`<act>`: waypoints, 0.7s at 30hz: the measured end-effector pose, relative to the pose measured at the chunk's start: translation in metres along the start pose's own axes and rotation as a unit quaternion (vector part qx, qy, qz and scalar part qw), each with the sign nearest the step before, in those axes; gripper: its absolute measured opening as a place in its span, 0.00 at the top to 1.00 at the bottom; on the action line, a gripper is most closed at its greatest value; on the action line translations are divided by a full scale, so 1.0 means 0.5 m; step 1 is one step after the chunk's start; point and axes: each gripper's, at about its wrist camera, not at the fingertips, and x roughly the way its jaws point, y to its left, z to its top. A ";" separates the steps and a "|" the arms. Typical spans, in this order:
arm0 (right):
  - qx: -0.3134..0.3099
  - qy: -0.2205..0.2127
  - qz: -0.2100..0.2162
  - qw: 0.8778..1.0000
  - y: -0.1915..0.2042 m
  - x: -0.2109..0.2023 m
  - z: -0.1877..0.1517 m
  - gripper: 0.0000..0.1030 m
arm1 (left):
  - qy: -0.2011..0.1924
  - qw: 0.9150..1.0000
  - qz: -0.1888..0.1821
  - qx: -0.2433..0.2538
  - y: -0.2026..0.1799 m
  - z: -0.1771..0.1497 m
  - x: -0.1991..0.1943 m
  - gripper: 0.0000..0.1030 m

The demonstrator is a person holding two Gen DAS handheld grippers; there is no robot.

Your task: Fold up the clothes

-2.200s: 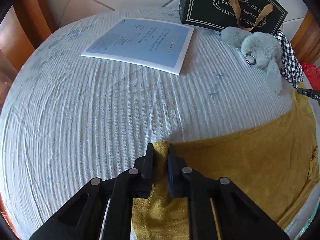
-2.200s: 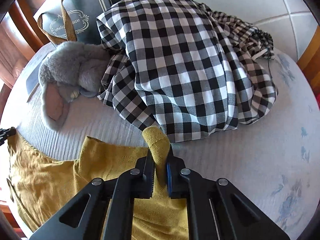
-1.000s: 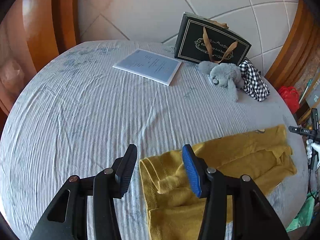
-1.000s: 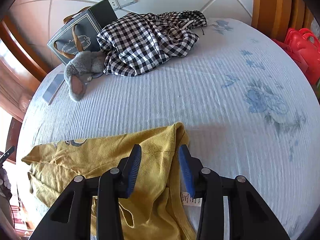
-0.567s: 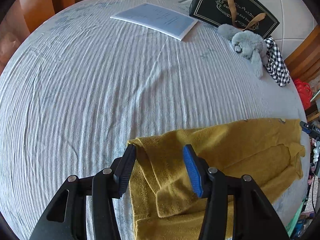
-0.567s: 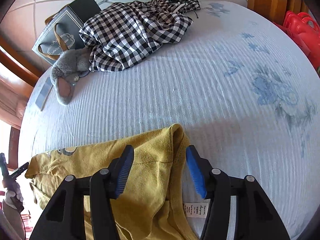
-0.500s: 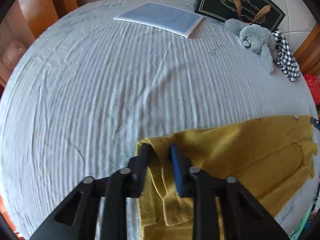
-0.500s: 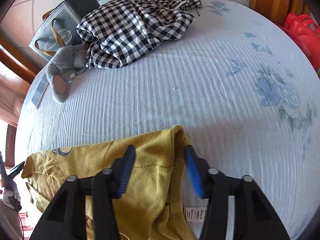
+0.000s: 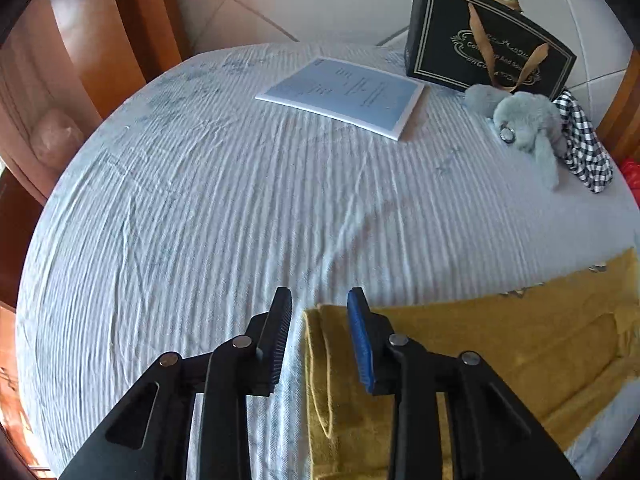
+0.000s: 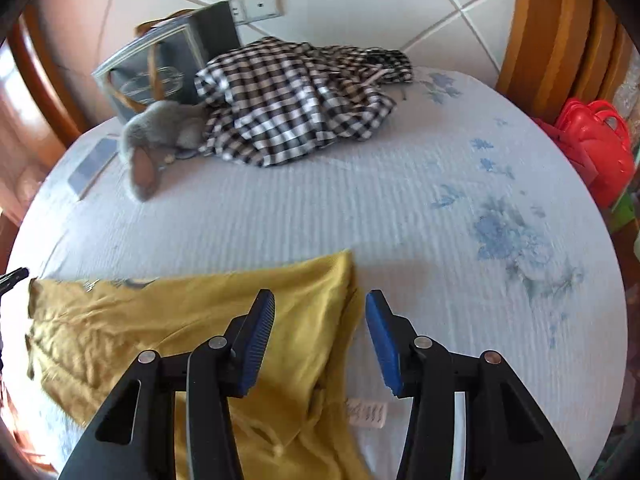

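Note:
A mustard-yellow garment [image 9: 500, 344] lies folded on the bed's pale blue striped sheet [image 9: 240, 220]. My left gripper [image 9: 319, 300] is open and empty above the garment's left folded edge. In the right wrist view the same garment [image 10: 192, 312] spreads to the left, with a white label [image 10: 367, 414] showing near its right edge. My right gripper [image 10: 320, 304] is open and empty above the garment's right edge. A black-and-white checked garment [image 10: 296, 100] lies crumpled at the back of the bed.
A dark gift bag [image 9: 488, 60] stands at the headboard, with a grey plush toy [image 9: 524, 120] and a blue booklet [image 9: 344, 94] near it. Wooden bed frame [image 10: 560, 28] rises at the right. A red bag [image 10: 596, 148] sits beside the bed.
My left gripper had closed in on the garment's left edge half a second ago; it has now opened and let go. Both grippers have lifted and tilted up. The garment lies flatter.

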 end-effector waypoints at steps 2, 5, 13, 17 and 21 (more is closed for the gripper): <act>-0.022 0.006 0.022 0.999 0.036 -0.004 -0.030 0.67 | 0.009 1.000 -0.019 0.014 -0.020 -0.017 -0.005 0.70; -0.016 0.015 0.017 1.000 0.033 0.000 -0.050 0.69 | 0.018 0.999 -0.030 0.030 -0.046 -0.036 0.007 0.70; 0.010 0.038 -0.007 0.999 0.008 0.014 -0.094 0.71 | 0.045 0.996 0.035 0.061 -0.055 -0.063 0.058 0.70; 0.023 0.050 -0.018 0.998 -0.005 0.022 -0.117 0.71 | 0.036 0.999 0.021 0.025 -0.023 -0.073 0.022 0.70; 0.024 0.034 -0.010 0.999 -0.003 -0.018 -0.141 0.70 | 0.044 0.999 -0.001 0.020 0.007 -0.100 -0.004 0.53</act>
